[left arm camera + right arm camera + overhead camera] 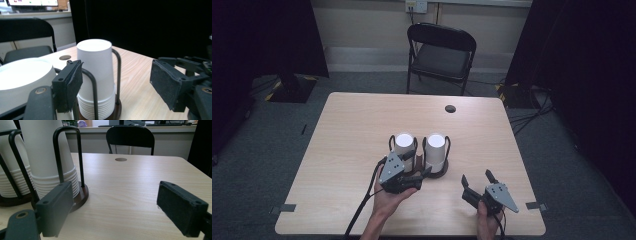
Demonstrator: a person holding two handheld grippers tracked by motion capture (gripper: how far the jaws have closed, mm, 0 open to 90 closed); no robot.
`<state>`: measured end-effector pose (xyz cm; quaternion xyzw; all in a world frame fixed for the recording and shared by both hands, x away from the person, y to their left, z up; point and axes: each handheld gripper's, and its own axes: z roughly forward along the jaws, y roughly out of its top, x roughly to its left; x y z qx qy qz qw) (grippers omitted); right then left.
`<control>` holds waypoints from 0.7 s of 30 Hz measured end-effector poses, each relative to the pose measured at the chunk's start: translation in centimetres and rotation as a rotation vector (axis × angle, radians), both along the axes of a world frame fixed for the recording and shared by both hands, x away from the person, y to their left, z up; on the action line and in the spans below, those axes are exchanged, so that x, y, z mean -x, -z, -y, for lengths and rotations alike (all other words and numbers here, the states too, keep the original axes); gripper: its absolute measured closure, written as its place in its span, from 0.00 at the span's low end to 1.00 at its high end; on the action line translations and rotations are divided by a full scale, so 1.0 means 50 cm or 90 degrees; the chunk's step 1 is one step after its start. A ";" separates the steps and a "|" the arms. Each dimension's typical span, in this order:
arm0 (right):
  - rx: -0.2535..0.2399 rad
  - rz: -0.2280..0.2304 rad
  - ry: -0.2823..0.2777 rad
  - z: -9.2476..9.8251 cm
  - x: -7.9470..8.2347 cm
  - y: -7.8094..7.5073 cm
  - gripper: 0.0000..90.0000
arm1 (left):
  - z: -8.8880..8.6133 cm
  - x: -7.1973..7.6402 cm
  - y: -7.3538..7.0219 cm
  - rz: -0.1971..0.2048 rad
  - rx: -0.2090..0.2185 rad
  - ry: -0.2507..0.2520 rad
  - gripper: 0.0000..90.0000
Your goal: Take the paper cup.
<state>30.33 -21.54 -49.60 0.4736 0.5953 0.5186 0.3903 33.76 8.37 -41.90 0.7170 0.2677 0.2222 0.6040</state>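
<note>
High view: taking the right cup stack (435, 150) as the landmark, the left cup stack (403, 148) stands just beside it on its left, each a pile of white paper cups turned upside down in a black wire holder on a dark round base, near the middle of the counter (347, 150). The left hand-held gripper (417, 179) sits at the near side of the left stack, just left of the landmark. In the left gripper view its jaws stand about half open with nothing gripped; the left pad (75, 83) is close against a wire loop of the holder, touching or not cannot be told. The right hand-held gripper (476, 181) lies near the landmark's right, clear of it, jaws wide apart and empty. No writing can be read on the cups.
</note>
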 end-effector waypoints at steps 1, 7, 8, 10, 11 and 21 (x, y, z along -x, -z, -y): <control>0.000 0.001 -0.001 0.000 0.000 0.000 0.15 | 0.001 -0.005 0.001 -0.004 0.002 -0.001 0.29; 0.011 -0.008 -0.009 -0.002 -0.003 -0.001 0.15 | 0.014 -0.023 -0.009 -0.003 -0.005 0.013 0.28; 0.011 -0.008 -0.009 -0.002 -0.003 -0.001 0.15 | 0.016 -0.026 -0.012 -0.005 -0.008 0.014 0.28; 0.016 -0.013 -0.018 -0.004 -0.004 -0.001 0.15 | 0.022 -0.033 -0.018 -0.002 -0.017 0.006 0.27; 0.019 -0.011 -0.018 -0.004 -0.004 -0.001 0.15 | 0.025 -0.036 -0.019 0.002 -0.018 -0.001 0.26; 0.014 -0.016 -0.029 -0.002 -0.006 -0.001 0.15 | 0.043 -0.070 -0.040 0.003 -0.019 0.002 0.26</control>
